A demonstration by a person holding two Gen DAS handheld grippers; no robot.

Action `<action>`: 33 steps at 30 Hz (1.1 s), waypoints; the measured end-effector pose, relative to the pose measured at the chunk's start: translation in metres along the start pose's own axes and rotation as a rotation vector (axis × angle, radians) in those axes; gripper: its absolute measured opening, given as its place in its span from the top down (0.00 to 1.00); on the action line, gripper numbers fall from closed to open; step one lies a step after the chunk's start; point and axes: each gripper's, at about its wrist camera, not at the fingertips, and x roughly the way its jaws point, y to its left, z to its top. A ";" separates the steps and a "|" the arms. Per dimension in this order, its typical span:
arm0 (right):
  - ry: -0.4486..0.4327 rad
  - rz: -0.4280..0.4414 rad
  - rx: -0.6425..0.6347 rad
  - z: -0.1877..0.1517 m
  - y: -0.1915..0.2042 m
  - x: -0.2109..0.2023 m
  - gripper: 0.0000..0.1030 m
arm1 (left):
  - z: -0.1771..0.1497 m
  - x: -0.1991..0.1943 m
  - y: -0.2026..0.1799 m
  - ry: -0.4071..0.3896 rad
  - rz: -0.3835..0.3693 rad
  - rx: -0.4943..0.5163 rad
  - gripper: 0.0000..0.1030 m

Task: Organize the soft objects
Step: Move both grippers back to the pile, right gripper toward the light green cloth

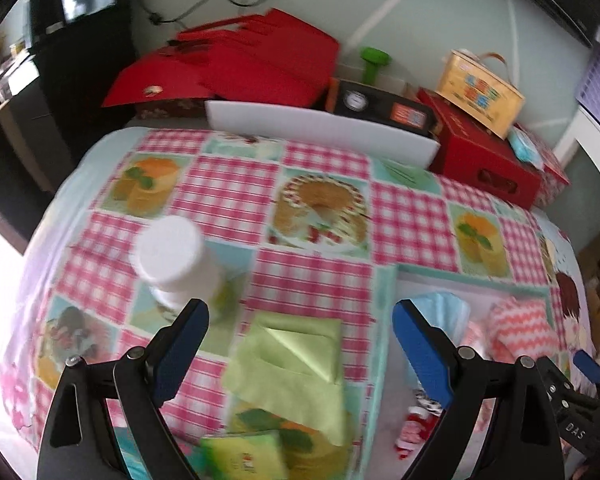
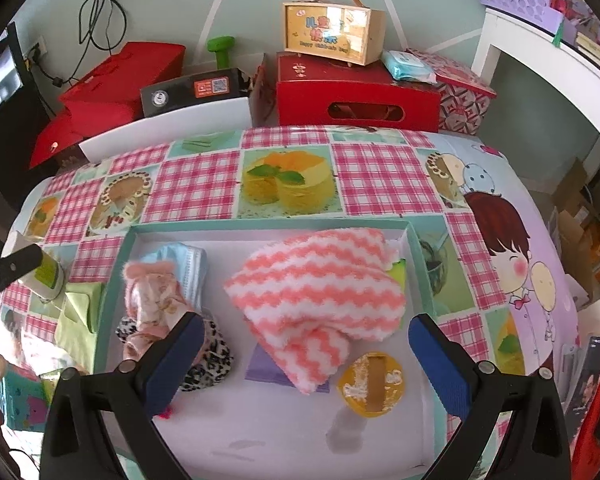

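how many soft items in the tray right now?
4 visible: the pink-and-white zigzag towel mid-right, the blue face mask far left, the pink fuzzy piece on it, the leopard-print piece nearer. More may hide under the towel.

Coral zigzag towel (image 2: 320, 292) crumpled in teal tray (image 2: 268, 225), green cloth (image 1: 288, 364) folded outside

one striped towel (image 2: 316, 280), one face mask (image 2: 188, 264), two scrunchies (image 2: 210, 360)
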 end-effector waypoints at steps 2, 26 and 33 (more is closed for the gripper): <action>-0.006 0.008 -0.013 0.000 0.007 -0.001 0.00 | 0.002 -0.004 0.014 -0.011 0.031 -0.024 0.09; -0.009 0.134 -0.223 -0.015 0.105 -0.005 0.00 | -0.017 -0.021 0.097 -0.008 0.169 -0.129 0.09; 0.007 0.196 -0.276 -0.021 0.126 -0.004 0.00 | -0.027 -0.023 0.111 0.011 0.136 -0.149 0.09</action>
